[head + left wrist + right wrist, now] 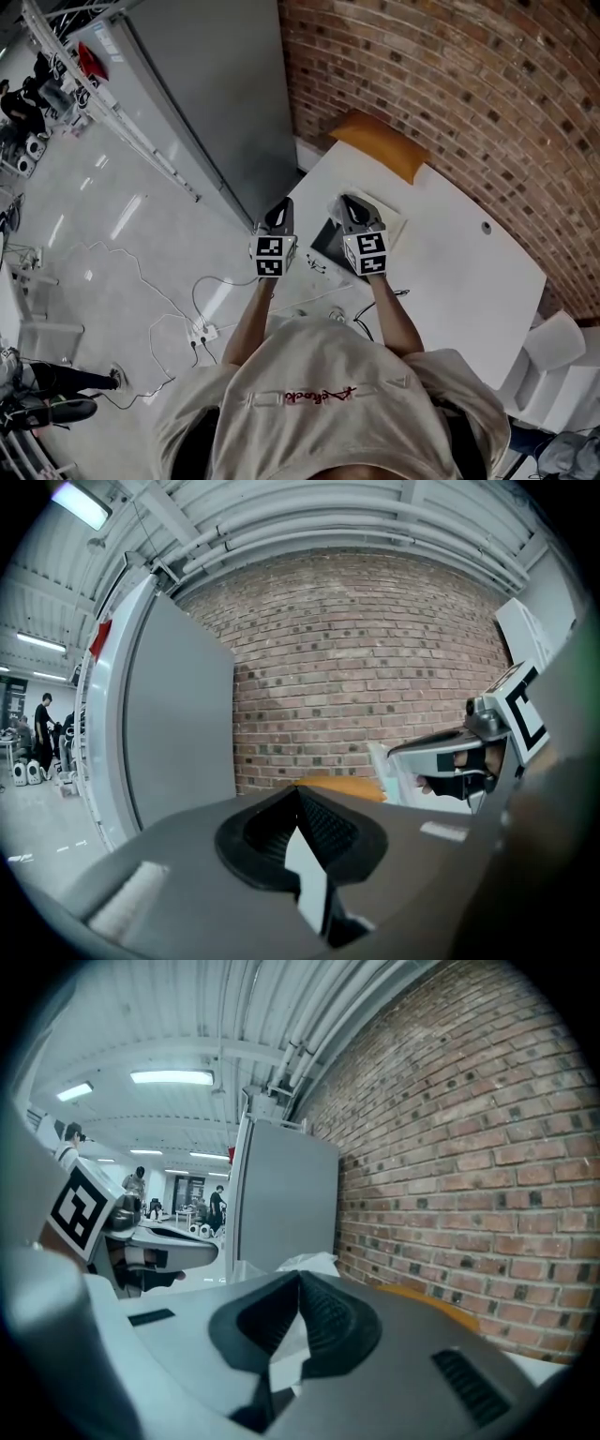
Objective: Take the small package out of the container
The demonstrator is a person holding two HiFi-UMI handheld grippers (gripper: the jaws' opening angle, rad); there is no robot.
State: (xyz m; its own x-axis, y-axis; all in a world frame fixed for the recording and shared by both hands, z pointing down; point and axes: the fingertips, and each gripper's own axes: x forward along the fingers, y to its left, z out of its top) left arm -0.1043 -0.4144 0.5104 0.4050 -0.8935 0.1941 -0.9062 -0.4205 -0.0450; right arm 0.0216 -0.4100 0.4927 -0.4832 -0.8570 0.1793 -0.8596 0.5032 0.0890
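Where the left gripper (300, 792) comes to a point, its two ribbed black pads meet with no gap at the tips, and the right gripper (300, 1277) is closed the same way. A pale sliver shows through the slot behind each pair of pads. It cannot be told whether that is thin film caught there or only the surface below, and neither gripper shows a package in its hold. Both are held side by side, near level, above the near left part of a white table (450, 272). Just beyond and beneath the right gripper lies a crumpled white wrapper (392, 223), and between the two grippers a dark flat shape (326, 242) sits against its near side. Which is the container, and which, if either, the small package, is too small to tell. The scene fits a package yet inside as well as one lifted out and set down. Farther out, an orange padded envelope (380, 142) lies at the table's far end by a brick wall (450, 84). A tall grey cabinet (225, 84) stands close on the left, just past the table edge under the left gripper, so room is tight there. To the right the tabletop is mostly bare, and a power strip (202, 330) with cables lies on the floor below.
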